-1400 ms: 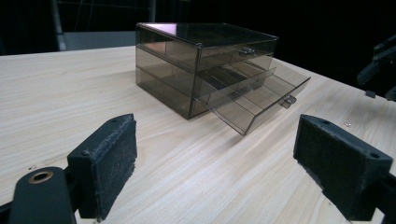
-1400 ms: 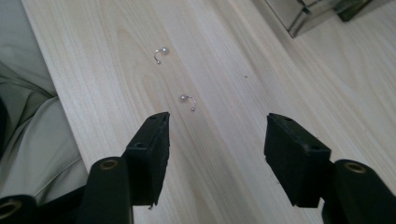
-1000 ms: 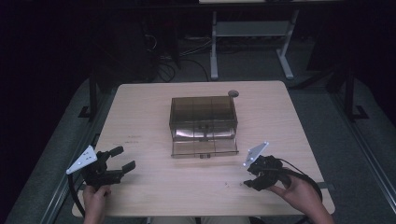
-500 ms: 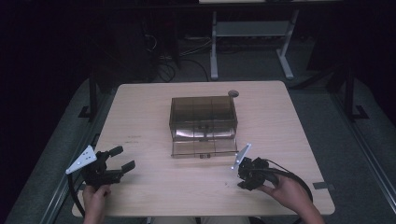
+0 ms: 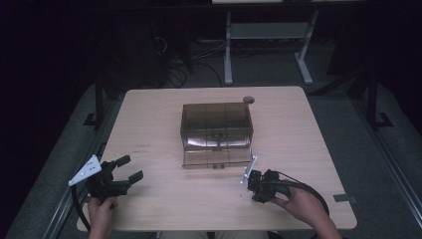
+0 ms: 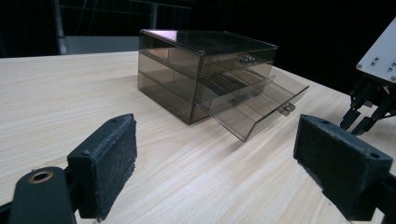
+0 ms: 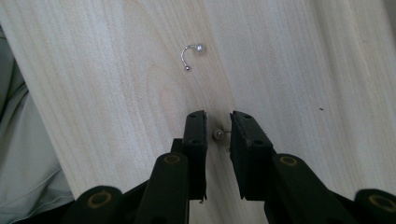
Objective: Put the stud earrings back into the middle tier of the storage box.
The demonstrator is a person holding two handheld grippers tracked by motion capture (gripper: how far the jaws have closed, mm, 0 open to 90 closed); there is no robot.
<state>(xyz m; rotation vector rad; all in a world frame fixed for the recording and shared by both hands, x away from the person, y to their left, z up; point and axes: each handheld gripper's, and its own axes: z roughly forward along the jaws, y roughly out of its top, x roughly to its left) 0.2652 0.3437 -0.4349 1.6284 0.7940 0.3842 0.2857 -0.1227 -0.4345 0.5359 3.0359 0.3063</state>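
I am looking down the right gripper [image 7: 218, 122] in the right gripper view, and its jaws have just been closing: they are standing narrow now, with a small pearl earring [image 7: 218, 135] lying on the table [image 7: 289, 56] in the gap between them, and I cannot tell whether the pads are pressing it yet. A second earring [image 7: 190, 53], a curved hook with a pearl at one end, is lying on the wood a little farther out, apart from the jaws. In the high view that gripper [image 5: 251, 186] is sitting at the near right of the table, tipped down at the surface, just near of the smoky drawer box [image 5: 217, 130], whose lower drawers are pulled out toward me. My left gripper [image 5: 128, 169] is resting at the near left, well apart from the box, its jaws standing wide with nothing in them.
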